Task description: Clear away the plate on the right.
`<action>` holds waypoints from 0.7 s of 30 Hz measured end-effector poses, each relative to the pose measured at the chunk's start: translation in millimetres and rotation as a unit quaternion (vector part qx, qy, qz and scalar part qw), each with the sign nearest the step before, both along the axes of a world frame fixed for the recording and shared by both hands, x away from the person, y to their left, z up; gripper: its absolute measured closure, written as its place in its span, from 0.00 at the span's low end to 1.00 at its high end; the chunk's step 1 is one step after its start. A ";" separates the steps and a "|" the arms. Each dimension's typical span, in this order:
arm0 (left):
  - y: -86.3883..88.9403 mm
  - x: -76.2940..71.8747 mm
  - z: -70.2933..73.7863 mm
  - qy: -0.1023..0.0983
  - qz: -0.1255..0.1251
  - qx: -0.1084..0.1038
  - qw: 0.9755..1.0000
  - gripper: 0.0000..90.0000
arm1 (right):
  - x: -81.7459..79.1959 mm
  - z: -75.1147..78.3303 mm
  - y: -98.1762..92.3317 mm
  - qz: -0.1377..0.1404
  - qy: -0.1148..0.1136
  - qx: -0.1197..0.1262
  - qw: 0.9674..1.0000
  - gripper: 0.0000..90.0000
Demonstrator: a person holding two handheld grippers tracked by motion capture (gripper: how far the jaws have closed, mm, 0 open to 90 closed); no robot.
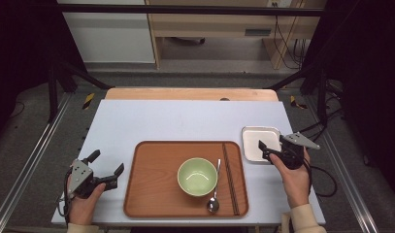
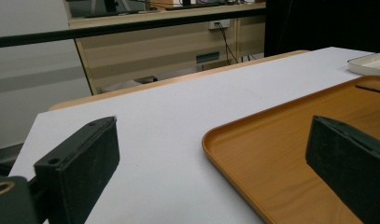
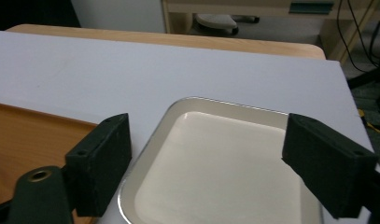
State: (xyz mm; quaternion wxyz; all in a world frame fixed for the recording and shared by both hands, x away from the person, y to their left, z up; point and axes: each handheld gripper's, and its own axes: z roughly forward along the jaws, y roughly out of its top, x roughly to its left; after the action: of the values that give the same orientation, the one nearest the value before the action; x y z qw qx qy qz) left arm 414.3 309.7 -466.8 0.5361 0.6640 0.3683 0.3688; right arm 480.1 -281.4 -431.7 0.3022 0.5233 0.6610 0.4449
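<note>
White tabletop [image 1: 175, 121] bears a wooden tray [image 1: 151, 189]; both hand-held grippers [image 1: 106, 170] [image 1: 269, 151] gape, holding nothing.

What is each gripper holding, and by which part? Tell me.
Nothing is held. The right gripper hovers open over the white square dish; the left gripper stands open by the tray's edge.

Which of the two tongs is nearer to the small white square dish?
Right. The right tongs hover open over the near edge of the white square dish. The left tongs stay far off, left of the brown tray.
</note>
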 end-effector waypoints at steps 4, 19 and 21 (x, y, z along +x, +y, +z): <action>0.8 -0.7 1.5 -0.005 0.005 -0.003 1.000 0.03 | 3.4 1.7 -8.1 -0.012 0.018 0.004 1.000 0.31; -3.0 -2.6 2.6 -0.007 -0.001 -0.004 1.000 0.04 | 26.4 25.1 -44.0 -0.005 0.134 -0.043 0.990 0.55; -2.4 -2.5 2.9 -0.007 -0.001 -0.005 1.000 0.04 | 32.7 25.6 -47.2 -0.005 0.147 -0.041 0.988 0.56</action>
State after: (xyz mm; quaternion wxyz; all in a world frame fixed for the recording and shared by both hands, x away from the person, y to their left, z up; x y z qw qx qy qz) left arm 411.8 307.3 -463.9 0.5422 0.6589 0.3658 0.3715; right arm 512.7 -328.6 -406.0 0.2256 0.5736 0.7133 0.3337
